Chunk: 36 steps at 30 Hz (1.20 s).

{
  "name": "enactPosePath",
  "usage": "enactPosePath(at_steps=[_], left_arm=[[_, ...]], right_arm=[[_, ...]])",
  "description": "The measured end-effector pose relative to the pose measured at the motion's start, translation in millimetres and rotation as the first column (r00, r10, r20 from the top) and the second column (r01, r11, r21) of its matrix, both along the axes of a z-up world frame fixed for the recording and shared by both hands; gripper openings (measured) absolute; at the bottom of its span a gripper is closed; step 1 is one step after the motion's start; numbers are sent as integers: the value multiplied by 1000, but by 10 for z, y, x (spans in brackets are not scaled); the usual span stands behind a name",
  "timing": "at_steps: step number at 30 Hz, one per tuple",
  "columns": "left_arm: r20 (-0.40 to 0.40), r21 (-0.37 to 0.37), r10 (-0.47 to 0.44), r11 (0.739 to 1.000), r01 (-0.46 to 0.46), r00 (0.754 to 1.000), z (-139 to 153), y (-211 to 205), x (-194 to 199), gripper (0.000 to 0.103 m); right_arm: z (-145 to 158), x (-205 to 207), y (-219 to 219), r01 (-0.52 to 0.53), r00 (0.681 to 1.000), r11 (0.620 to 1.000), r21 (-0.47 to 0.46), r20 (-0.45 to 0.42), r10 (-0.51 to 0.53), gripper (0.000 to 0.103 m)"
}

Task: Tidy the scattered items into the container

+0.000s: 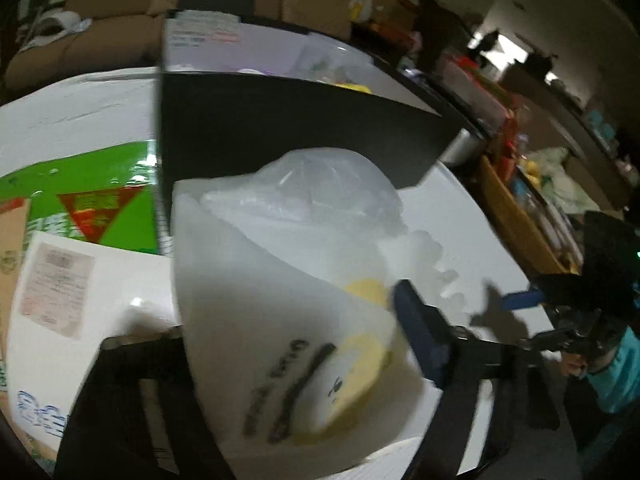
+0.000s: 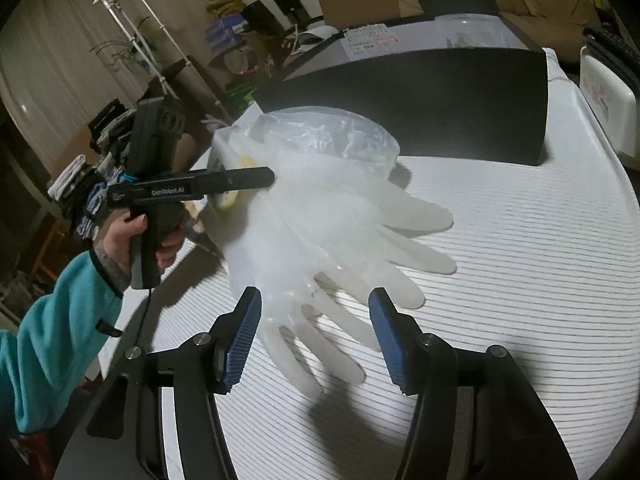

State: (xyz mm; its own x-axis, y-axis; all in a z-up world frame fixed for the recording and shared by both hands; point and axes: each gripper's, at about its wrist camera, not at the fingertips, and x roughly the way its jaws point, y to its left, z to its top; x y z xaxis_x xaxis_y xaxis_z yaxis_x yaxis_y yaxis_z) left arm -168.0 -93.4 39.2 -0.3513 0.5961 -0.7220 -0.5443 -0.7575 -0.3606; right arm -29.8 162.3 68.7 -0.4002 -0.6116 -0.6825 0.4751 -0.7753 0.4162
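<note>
A floppy clear plastic packet of white disposable gloves (image 1: 280,280) with a yellow label hangs above the white ribbed table (image 2: 520,280). My left gripper (image 1: 260,316) is shut on its labelled end; from the right wrist view that gripper (image 2: 256,178) reaches in from the left. The loose glove fingers (image 2: 360,240) droop toward my right gripper (image 2: 316,296). That gripper stands open, with glove tips lying between its blue pads. Just behind the packet stands the black open-topped container (image 2: 420,100), with pale inner walls (image 1: 260,44) and some items inside.
Green-and-white printed cardboard boxes (image 1: 80,200) lie left of the container. A white tub (image 2: 608,100) sits at the table's far right. A teal-sleeved arm (image 2: 52,340) holds the left gripper. Cluttered shelves (image 1: 520,200) and more boxes ring the table.
</note>
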Motion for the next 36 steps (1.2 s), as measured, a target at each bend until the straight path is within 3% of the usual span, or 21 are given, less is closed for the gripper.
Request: enactPosePath(at_steps=[2, 5, 8, 10, 14, 18, 23, 27, 30, 33, 35, 36], left_arm=[[7, -29, 13, 1000, -13, 1000, 25, 36, 42, 24], [20, -25, 28, 999, -28, 999, 119, 79, 163, 12], [74, -40, 106, 994, -103, 992, 214, 124, 278, 9], [138, -13, 196, 980, -196, 971, 299, 140, 359, 9], [207, 99, 286, 945, -311, 935, 540, 145, 692, 8], [330, 221, 329, 884, -411, 885, 534, -37, 1102, 8], [397, 160, 409, 851, -500, 822, 285, -311, 1611, 9], [407, 84, 459, 842, -533, 790, 137, -503, 1901, 9], [380, 27, 469, 856, -516, 797, 132, -551, 2085, 14], [364, -4, 474, 862, -508, 802, 120, -558, 2255, 36], [367, 4, 469, 863, -505, 803, 70, -560, 2367, 57], [367, 5, 464, 866, -501, 806, 43, -554, 2408, 58]], right_arm=[[10, -8, -5, 8, 1000, 1000, 0, 5, -8, 59], [73, -19, -8, 21, 1000, 1000, -10, 1, -21, 59], [175, 14, 45, 42, 999, 998, -44, -4, -42, 61], [236, 48, 109, 56, 998, 996, -76, 2, -56, 64], [282, 139, 264, 89, 995, 985, -150, 56, -82, 69], [212, 335, 415, 130, 986, 969, -211, 126, -105, 69], [29, 666, 521, 164, 973, 967, -196, 192, -126, 72], [116, 838, 548, 153, 981, 982, -107, 137, -138, 72], [206, 957, 557, 135, 987, 989, -58, 91, -130, 72], [236, 1043, 514, 115, 992, 993, 22, 42, -116, 72], [208, 1094, 451, 99, 994, 994, 41, 38, -100, 72], [189, 1111, 410, 88, 995, 995, 45, 42, -90, 72]])
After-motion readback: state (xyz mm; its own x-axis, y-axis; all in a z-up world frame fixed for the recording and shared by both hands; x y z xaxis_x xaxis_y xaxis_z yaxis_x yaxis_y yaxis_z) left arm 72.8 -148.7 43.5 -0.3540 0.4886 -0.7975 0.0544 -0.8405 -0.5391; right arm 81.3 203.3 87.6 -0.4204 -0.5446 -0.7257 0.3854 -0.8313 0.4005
